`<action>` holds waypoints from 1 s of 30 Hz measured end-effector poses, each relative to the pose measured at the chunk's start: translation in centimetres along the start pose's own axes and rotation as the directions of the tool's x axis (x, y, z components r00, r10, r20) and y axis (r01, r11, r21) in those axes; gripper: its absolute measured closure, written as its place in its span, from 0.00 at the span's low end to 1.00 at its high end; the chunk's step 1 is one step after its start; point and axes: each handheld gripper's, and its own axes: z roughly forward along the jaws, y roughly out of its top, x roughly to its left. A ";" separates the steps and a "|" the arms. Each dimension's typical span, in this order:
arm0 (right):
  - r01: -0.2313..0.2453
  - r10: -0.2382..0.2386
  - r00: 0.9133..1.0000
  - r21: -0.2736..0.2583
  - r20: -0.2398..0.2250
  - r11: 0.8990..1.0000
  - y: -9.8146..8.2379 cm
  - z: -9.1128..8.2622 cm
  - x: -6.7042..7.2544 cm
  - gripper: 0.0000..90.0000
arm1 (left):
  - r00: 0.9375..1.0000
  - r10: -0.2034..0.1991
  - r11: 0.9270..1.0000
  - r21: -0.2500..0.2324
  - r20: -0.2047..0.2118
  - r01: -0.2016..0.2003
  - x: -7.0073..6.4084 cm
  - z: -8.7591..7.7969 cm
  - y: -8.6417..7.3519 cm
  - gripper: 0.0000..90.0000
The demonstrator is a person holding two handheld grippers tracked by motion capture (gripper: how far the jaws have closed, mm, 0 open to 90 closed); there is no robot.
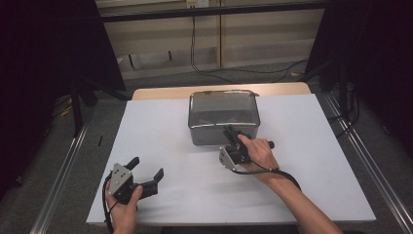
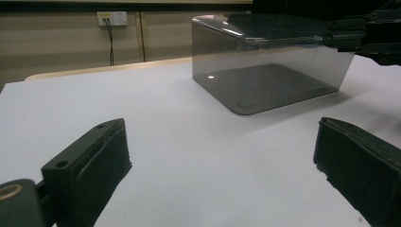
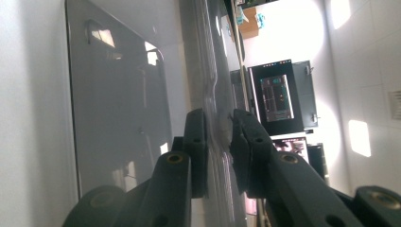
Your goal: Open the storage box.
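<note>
Box [image 1: 223, 116] of smoky clear plastic sits on the white table [image 1: 160, 131], far side from the person, lid edge facing the right gripper [image 1: 233, 135]. Right gripper is turned on its side, jaws clamped down to a thin gap on the near lip of the box lid. In the right gripper view the pads [image 3: 196, 151] press the plastic edge from both sides, and the box [image 3: 118, 109] wall runs away ahead of the jaws. Right hand [image 1: 255, 153] wraps the gripper body just behind the jaws, cable trailing back along the forearm.

Left gripper [image 1: 146, 170] rests low over the table, well apart from the box, which lies ahead and to its right. Its jaws stand wide open with nothing between them. In the left gripper view bare table shows between the two pads [image 2: 101, 161], with the box [image 2: 265, 71] beyond them and the right gripper [image 2: 366, 38] at the box's upper right corner. Left hand [image 1: 124, 207] grips the body from behind, at the near table edge.
</note>
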 end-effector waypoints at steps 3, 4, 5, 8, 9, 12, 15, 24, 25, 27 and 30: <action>0.012 -0.012 1.000 0.002 0.006 1.000 0.0 0.0 0.0 0.86 | 1.000 0.009 1.000 0.007 0.009 -0.009 -0.1 0.1 0.0 0.05; 0.012 -0.012 1.000 0.002 0.006 1.000 0.1 -0.1 0.0 0.86 | 1.000 0.008 1.000 0.010 0.009 -0.008 -0.1 0.1 0.0 0.05; 0.015 -0.015 1.000 0.001 0.007 1.000 0.1 -0.1 0.0 0.87 | 1.000 0.008 1.000 0.010 0.009 -0.008 -0.1 0.1 0.0 0.05; 0.012 -0.012 1.000 -0.004 0.011 1.000 0.1 -0.1 0.0 0.87 | 1.000 0.000 1.000 0.012 0.010 0.000 0.0 0.2 0.1 0.06; 0.012 -0.012 1.000 -0.007 0.010 1.000 0.1 -0.1 -0.1 0.87 | 1.000 -0.001 1.000 0.009 0.007 0.001 0.0 0.2 0.1 0.06; 0.003 -0.002 1.000 -0.010 0.012 1.000 0.0 -0.1 -0.2 0.87 | 1.000 -0.004 1.000 0.004 0.003 0.004 0.1 0.2 0.2 0.07; 0.003 -0.003 1.000 -0.009 0.012 1.000 0.0 -0.1 -0.2 0.87 | 1.000 -0.010 1.000 -0.002 0.003 0.010 0.2 0.3 0.3 0.07; -0.015 0.015 1.000 -0.020 0.016 1.000 -0.1 -0.2 -0.5 0.87 | 0.998 -0.013 1.000 -0.013 0.056 0.014 0.1 0.6 0.4 0.08; -0.014 0.014 1.000 -0.020 0.015 1.000 0.0 -0.2 -0.5 0.87 | 0.998 -0.003 1.000 -0.020 0.070 0.004 0.0 0.6 0.5 0.08; -0.018 0.019 1.000 -0.020 0.022 1.000 0.0 -0.2 -0.7 0.87 | 0.998 0.004 1.000 -0.022 0.066 -0.003 -0.1 0.7 0.6 0.08; -0.026 0.027 0.999 -0.024 0.022 0.999 -0.1 -0.2 -1.0 0.87 | 0.997 -0.010 1.000 -0.017 0.076 0.012 0.1 1.1 0.7 0.08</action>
